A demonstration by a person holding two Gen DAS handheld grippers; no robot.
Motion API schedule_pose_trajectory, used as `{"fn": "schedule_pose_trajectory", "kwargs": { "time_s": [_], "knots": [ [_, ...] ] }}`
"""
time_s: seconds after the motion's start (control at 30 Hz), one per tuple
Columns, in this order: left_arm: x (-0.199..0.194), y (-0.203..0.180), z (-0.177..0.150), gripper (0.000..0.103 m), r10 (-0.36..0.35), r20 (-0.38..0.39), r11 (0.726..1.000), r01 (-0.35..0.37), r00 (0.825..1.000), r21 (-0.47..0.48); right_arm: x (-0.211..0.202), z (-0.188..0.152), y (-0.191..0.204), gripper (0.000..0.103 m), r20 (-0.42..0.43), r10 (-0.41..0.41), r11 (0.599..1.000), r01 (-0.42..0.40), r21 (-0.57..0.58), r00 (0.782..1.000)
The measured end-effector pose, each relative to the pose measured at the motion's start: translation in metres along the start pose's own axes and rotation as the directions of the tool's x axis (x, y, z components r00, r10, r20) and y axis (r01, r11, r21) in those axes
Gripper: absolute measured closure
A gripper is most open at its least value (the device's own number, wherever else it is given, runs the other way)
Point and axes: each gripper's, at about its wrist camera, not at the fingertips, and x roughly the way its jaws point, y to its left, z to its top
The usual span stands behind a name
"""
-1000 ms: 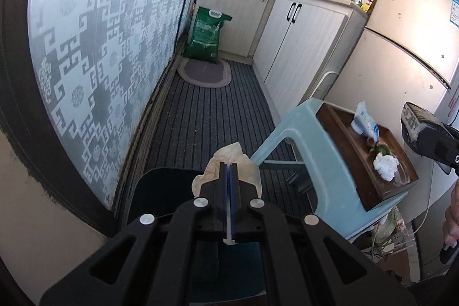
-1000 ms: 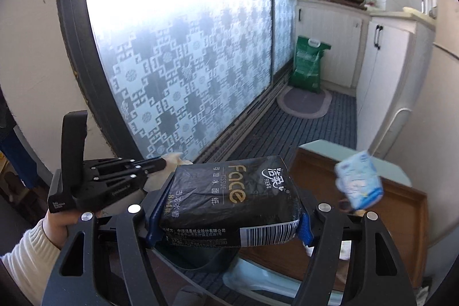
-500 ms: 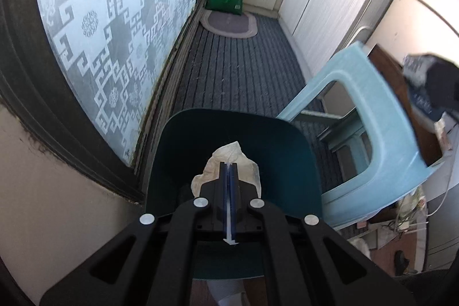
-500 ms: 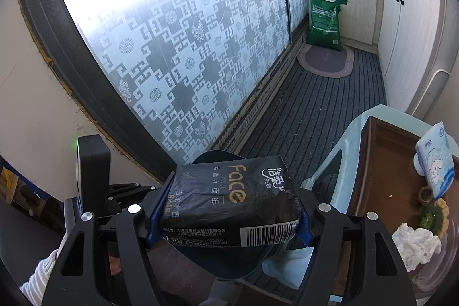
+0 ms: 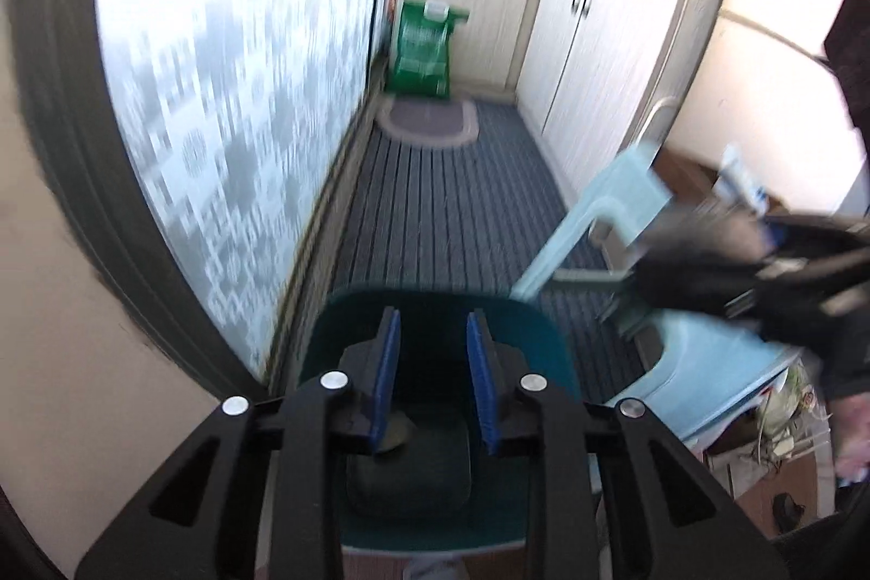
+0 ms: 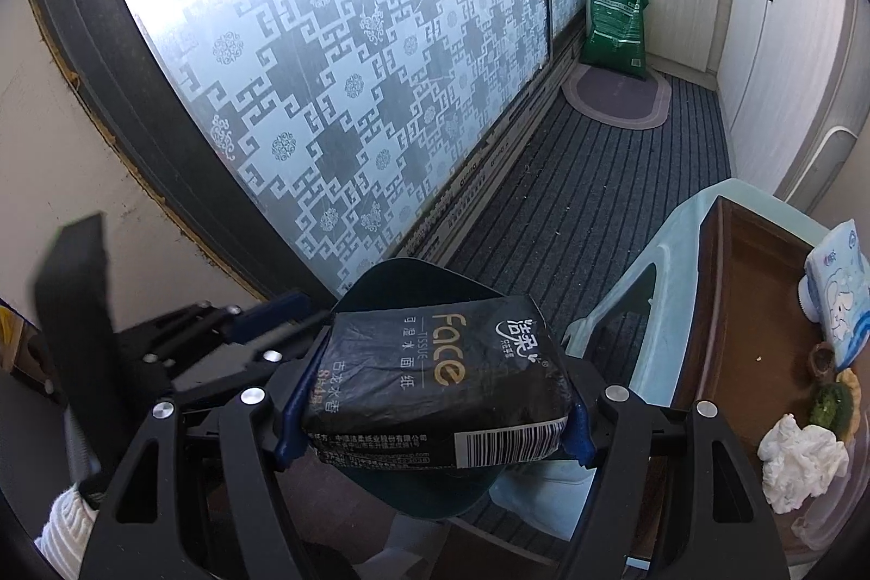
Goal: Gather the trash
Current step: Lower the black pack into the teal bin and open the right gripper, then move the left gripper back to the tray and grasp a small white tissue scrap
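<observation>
**Tissue dropped, pack next**

Left gripper (image 5: 433, 376) jaws had just been opening, nothing between them, directly above the dark teal plastic bin (image 5: 549, 335); release step looked finished; right gripper (image 6: 432, 395) pinched the black plastic-wrapped tissue pack (image 6: 435, 384) over the same bin; next move likely: spread and drop it.

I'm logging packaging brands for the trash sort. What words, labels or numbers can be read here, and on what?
"Face": large gold letters on the black plastic tissue pack clamped in the right gripper.
"TISSUE": small, under it.
Chinese print and a barcode on that pack: not legible to me.
Green plastic sack by the cream cabinets: white print too small.
Blue-and-white tissue packet on the brown wooden tray: logo too small.
Left wrist view: blurred, nothing readable.
</observation>
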Motion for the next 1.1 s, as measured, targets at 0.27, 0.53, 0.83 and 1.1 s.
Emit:
{"fn": "schedule_pose_trajectory", "kwargs": {
  "time_s": [0.27, 0.53, 0.83, 1.1],
  "knots": [
    [-0.045, -0.006, 0.014, 0.092, -0.022, 0.217, 0.999, 0.029, 0.976, -0.033, 0.005, -0.003, -0.002, 0.031, -0.015, -0.034, 0.999, 0.033, -0.02, 0.999],
    [-0.074, -0.014, 0.016, 0.093, -0.061, 0.36, 0.997, 0.076, 0.931, -0.029, 0.032, -0.007, 0.007, 0.032, -0.07, -0.021, 0.998, 0.017, -0.061, 0.997],
    [-0.084, -0.018, 0.017, 0.093, -0.08, 0.4, 0.995, 0.097, 0.913, -0.022, 0.083, -0.029, 0.024, 0.029, -0.208, -0.018, 0.994, -0.005, -0.108, 0.978],
    [-0.092, -0.018, 0.015, 0.081, -0.098, 0.44, 0.993, 0.119, 0.893, -0.02, 0.085, -0.03, 0.029, 0.02, -0.195, -0.002, 0.991, -0.023, -0.129, 0.981]
  ]
}}
